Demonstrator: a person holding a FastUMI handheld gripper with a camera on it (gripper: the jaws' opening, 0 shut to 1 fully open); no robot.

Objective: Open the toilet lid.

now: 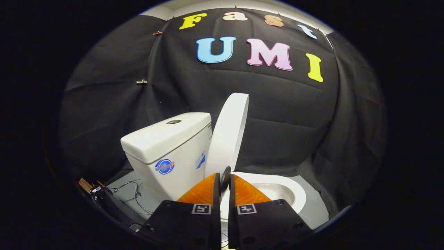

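White glazed ceramic makes up the toilet, and its cistern (166, 146) serves as the landmark here. In the gripper view, the toilet lid (229, 132) stands raised almost upright, just beside the cistern's front face and leaning toward it, with a slim gap showing between the two near the top. Below the lid, forward of the cistern, the bowl (277, 189) lies uncovered, its rim in plain sight. The gripper (224, 178) sits low in front of the cistern, near the foot of the lid; its fingers are drawn narrow, nearly together, and a small dark rounded thing shows between their tips. What that is, and whether both fingers press on it, I cannot tell.

The lid looks all but fully open, so the step in hand seems to be finishing and letting go. To do it well, judge whether the lid rests past its balance point toward the cistern before backing off. Ease the fingers apart gently, then draw straight away from the cistern, so nothing tugs the lid forward to drop onto the bowl.
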